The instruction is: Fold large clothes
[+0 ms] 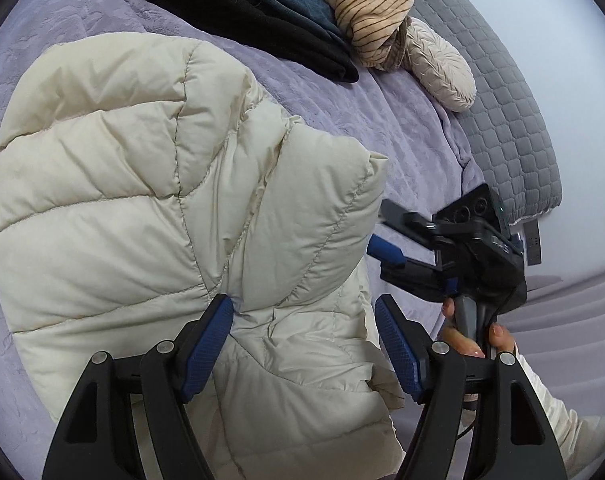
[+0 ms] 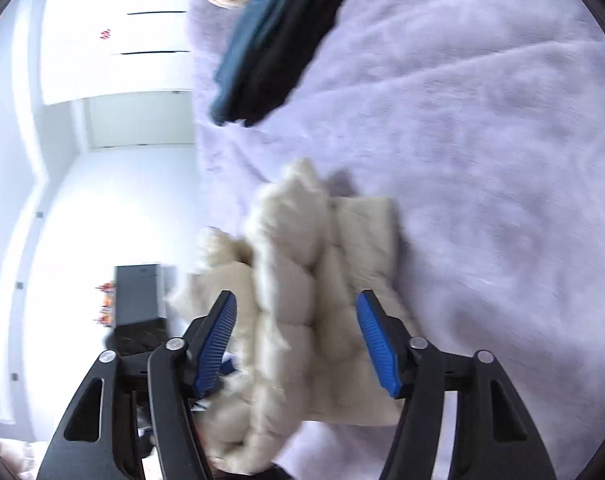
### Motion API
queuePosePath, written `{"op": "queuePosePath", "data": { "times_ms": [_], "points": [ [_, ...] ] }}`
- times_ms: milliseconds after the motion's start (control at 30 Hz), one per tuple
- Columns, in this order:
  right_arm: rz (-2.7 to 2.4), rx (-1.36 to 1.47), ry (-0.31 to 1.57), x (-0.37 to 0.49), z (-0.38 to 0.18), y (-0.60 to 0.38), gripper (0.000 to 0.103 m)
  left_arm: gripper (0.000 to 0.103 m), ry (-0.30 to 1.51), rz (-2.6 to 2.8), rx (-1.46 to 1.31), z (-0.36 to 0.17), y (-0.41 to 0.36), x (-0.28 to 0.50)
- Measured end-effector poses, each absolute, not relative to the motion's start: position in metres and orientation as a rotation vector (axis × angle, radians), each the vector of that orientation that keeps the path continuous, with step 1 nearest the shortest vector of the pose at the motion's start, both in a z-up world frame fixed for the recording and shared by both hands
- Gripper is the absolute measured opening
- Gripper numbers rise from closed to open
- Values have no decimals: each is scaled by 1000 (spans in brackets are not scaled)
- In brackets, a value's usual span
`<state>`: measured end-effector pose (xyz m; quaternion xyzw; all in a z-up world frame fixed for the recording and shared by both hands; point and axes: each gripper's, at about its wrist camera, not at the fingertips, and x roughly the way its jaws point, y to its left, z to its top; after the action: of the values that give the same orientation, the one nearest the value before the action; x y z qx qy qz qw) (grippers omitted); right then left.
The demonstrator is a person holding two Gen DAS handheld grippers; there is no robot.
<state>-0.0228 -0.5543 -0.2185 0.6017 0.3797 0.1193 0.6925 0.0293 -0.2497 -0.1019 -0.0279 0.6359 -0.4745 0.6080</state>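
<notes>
A cream quilted puffer jacket point(image 1: 150, 200) lies partly folded on the lilac bed cover point(image 1: 402, 128). My left gripper point(image 1: 304, 308) is open, its blue-padded fingers point(image 1: 206, 352) spread over the jacket's near part. My right gripper point(image 1: 376, 236) shows in the left wrist view at the jacket's right edge, one blue finger against the fabric. In the right wrist view, which is tilted and blurred, the right gripper point(image 2: 296, 304) is open with the bunched jacket point(image 2: 302, 280) between its fingers point(image 2: 376, 344).
A folded pile of black and teal clothes point(image 1: 258, 12) lies at the far side of the bed, with a striped beige garment point(image 1: 374, 8) and a cream cushion point(image 1: 442, 68) beside it. A grey quilted mattress edge point(image 1: 502, 112) runs on the right. White walls and a dark cabinet point(image 2: 138, 292) stand beyond.
</notes>
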Motion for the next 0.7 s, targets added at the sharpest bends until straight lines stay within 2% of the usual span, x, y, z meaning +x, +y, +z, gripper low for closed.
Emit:
{"op": "queuePosePath", "data": {
  "times_ms": [33,67,200,333,500,533,600,633,700],
  "points": [
    [281,1322,890,-10,-224,-551,10,73,1466,-1106,-62,-101,-251,29],
    [279,1285,935,3,-228,-547,5,73,1464,-1116,-61,-102,-254,28],
    [303,1194,1079,50,-268,-530,5,73,1464,-1170,-52,-109,-267,23],
    [325,1188,1131,82,-298,-525,1,73,1441,-1191,48,-123,-288,14],
    [296,1131,1157,74,-281,-534,6,73,1436,-1196,83,-130,-293,8],
    [290,1111,1152,68,-270,-538,9,73,1431,-1197,94,-130,-293,7],
    [280,1081,1123,52,-249,-546,55,73,1419,-1200,110,-129,-291,5],
    [263,1069,1109,44,-241,-552,101,73,1416,-1200,114,-129,-291,4],
    [249,1051,1084,28,-226,-562,102,73,1404,-1201,127,-128,-290,2]
  ]
}}
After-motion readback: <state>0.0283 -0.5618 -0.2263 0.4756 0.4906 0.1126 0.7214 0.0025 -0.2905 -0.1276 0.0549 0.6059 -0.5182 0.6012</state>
